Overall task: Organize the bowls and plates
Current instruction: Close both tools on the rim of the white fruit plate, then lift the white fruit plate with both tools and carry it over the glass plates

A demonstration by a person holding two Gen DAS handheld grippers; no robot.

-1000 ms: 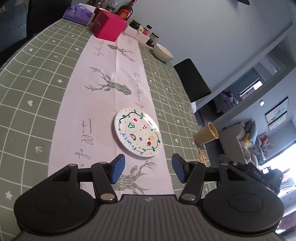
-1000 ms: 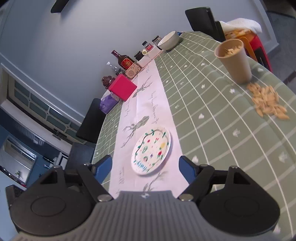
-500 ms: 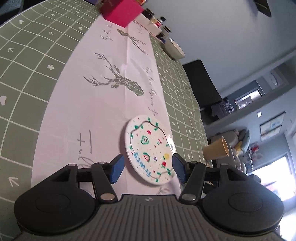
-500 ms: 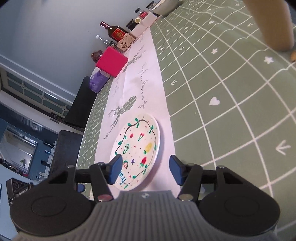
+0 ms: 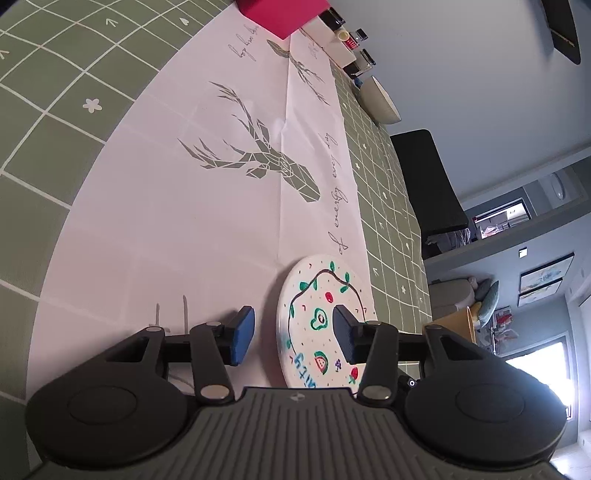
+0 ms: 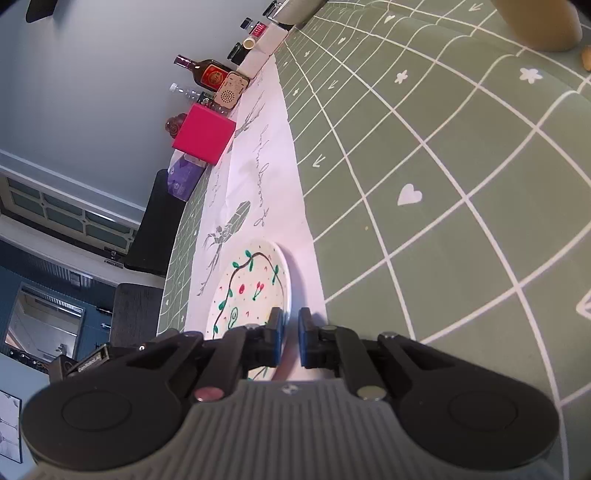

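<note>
Seeing round, flat, glossy white plate with hand-drawn vines and fruit on smooth white runner over green grid desk. My right gripper fingers clamped on plate rim; left gripper fingers closing, straddling plate's opposite rim.

Green tablecloth with a white grid and small heart, flower and arrow marks. Along its middle, a white paper runner printed with a grey geometric deer head and cursive script. At the far end, a magenta cube box; beside it a purple packet, a brown liquor bottle with a red label, a beige perforated box and small dark jars. Tan cup at the upper right. Black chair back at the table's edge.
</note>
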